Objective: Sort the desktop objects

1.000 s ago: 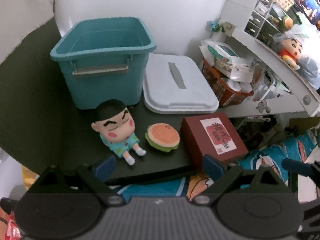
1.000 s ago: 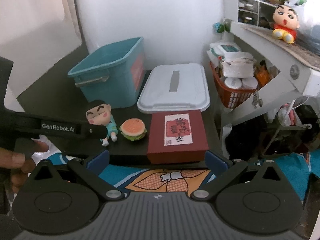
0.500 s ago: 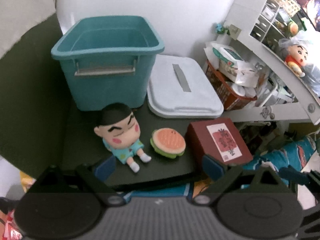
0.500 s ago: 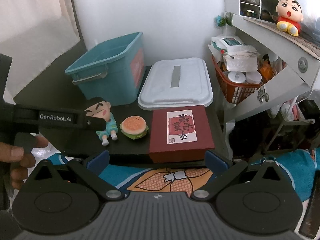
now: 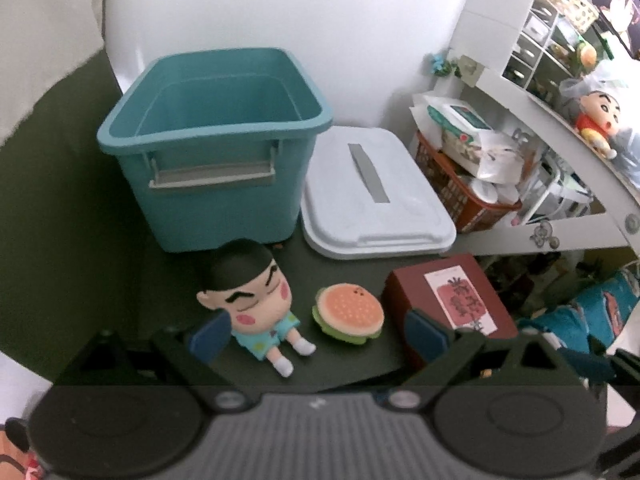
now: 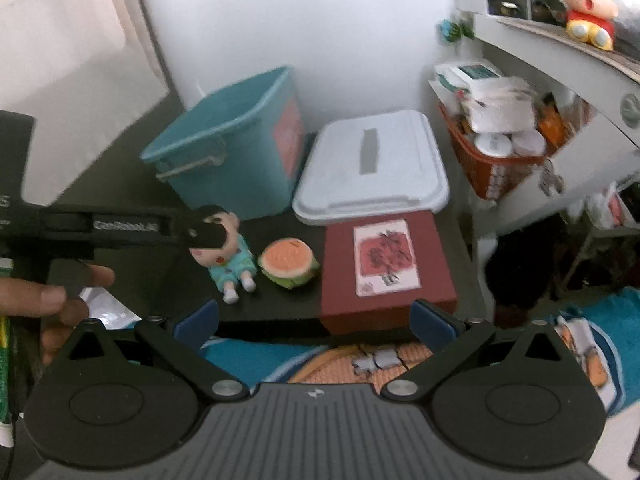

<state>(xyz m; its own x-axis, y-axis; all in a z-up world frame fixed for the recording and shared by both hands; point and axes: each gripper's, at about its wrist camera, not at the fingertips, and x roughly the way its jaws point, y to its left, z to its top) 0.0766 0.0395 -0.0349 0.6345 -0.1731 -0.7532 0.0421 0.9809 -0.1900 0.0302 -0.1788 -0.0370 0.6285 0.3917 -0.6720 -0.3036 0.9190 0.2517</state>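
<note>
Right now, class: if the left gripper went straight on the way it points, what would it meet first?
Probably the doll, sitting nearest between the open left gripper's fingers, with the toy burger just beside it. Depth is uncertain through this fisheye.

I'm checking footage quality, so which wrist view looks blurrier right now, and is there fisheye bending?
Right wrist: motion-smeared, the teal bin and white lid edges soft. Left wrist: sharper, the doll and burger toy fairly crisp. Both bend straight lines near dark corners.

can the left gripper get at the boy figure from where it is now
Probably yes: the left gripper has its jaws wide open right at the boy figure, and nothing stands between them; the burger toy sits apart beside it.
</note>
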